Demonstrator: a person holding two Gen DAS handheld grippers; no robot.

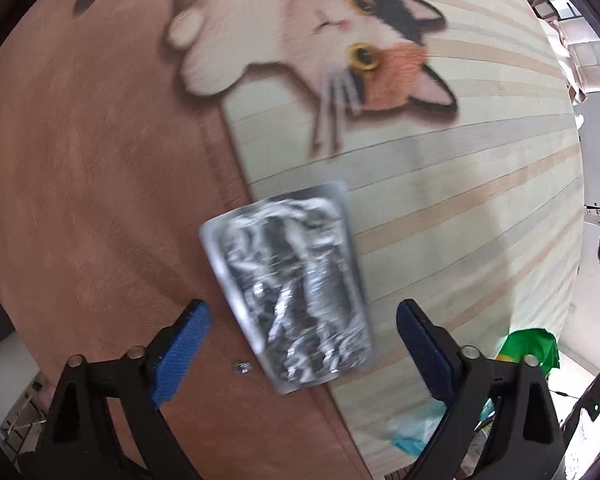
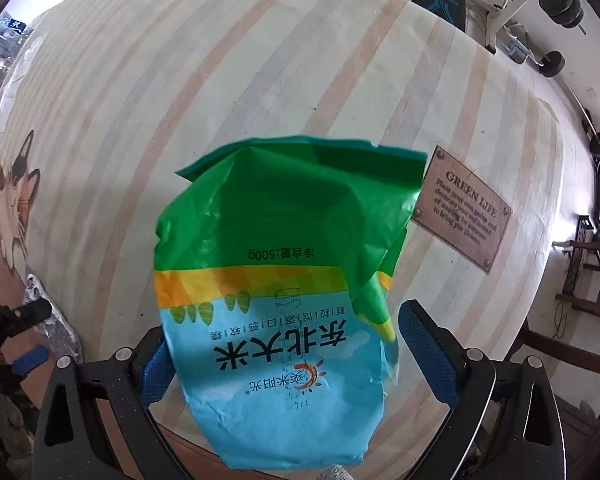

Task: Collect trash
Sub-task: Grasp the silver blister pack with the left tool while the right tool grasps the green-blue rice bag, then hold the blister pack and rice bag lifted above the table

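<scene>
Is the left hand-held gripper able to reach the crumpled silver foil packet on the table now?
Probably yes. The left hand-held gripper points down with open jaws either side of the crumpled silver foil packet, and nothing lies between them.

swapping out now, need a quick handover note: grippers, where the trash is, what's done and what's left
Left gripper: open, pointing down over the silver foil pack, pads clear of it.
Right gripper: open, straddling the green and blue rice bag; no squeeze visible.
Both pieces lie on the striped tablecloth, the foil pack at the cat picture's edge.
Done: nothing is picked up.
Left: grab both and bin them; no bin in view.
</scene>
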